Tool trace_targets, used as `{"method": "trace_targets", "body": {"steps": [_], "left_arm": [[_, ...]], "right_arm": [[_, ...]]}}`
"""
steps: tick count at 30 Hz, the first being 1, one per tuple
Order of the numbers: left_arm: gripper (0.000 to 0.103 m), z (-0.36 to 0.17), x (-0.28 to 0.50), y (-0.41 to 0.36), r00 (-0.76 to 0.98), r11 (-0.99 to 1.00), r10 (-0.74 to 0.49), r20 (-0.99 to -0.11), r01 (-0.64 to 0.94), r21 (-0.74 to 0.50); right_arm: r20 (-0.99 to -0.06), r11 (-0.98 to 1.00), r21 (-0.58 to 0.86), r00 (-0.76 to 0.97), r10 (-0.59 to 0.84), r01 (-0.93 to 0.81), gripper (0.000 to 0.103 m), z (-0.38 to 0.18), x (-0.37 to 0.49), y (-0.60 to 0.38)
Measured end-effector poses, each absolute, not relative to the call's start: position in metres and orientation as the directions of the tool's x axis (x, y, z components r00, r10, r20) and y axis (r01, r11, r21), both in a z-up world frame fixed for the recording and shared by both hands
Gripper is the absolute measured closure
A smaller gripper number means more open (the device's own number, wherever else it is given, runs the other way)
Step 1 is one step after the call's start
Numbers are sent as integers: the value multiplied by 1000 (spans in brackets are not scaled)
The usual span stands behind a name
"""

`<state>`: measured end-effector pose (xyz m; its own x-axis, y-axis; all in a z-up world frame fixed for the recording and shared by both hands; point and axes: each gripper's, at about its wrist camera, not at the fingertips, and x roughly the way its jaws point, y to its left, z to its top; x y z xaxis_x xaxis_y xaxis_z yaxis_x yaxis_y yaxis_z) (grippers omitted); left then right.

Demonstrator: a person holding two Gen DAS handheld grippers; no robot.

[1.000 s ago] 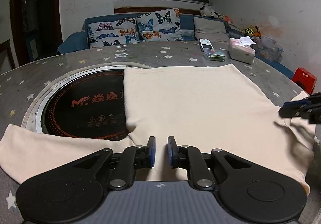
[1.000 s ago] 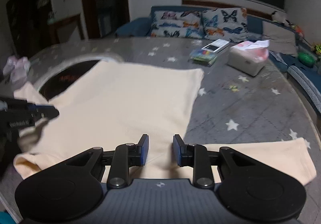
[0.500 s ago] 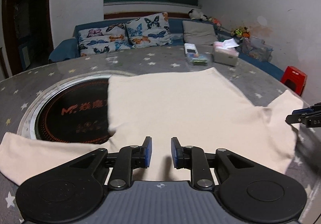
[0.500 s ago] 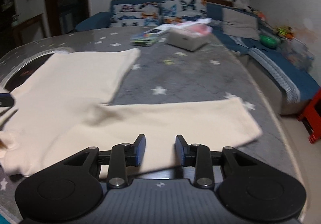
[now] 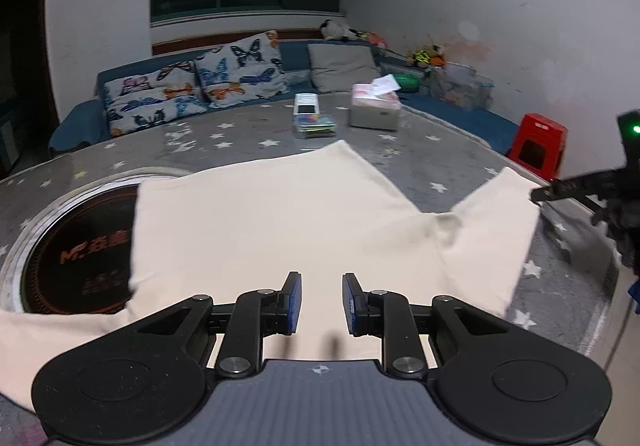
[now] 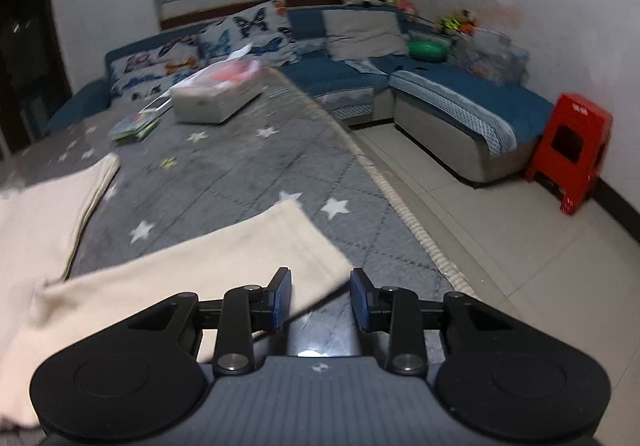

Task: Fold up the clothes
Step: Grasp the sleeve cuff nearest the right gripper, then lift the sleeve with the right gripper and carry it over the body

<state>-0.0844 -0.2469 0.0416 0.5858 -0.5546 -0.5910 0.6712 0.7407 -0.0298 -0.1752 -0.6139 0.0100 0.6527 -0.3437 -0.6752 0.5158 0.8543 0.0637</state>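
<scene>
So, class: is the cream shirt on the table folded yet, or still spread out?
Spread out. The cream shirt lies flat on the star-patterned table, with both sleeves extended sideways; its right sleeve lies flat, not turned over the body.

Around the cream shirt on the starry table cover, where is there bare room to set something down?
Bare cover lies between the shirt body and its right sleeve, and from that sleeve to the table edge. Another strip runs between the hem and the tissue box. It is crowded around that box and the small packets.

Dim, motion-blurred, fisheye-warped edges
</scene>
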Motion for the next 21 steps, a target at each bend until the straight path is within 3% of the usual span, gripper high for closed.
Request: {"method": "trace_targets", "body": {"steps": [3,4,5,13,21], "left_arm": [[77,41,-89,-255,572,725,-566,-594,688,-28],[76,41,-91,-258,567,720,-568,-596,694,-25],[76,40,-92,-261,563,714,-571,-598,700,-23],[76,36,-104,-291,501,643,-623,-601,765,-30],[76,18,-119,-319,434,571,-646,-628,821,-20]], "right_arm": [[-662,851,85,668,-341,518,80,9,-178,-614],[-657,850,92,673,-340,519,91,9,-179,-615],[-653,849,99,678,-339,519,95,9,-180,-615],[-562,845,113,735,-379,523,96,34,-204,-615],[-571,845,124,734,-368,520,96,34,-208,-614]]}}
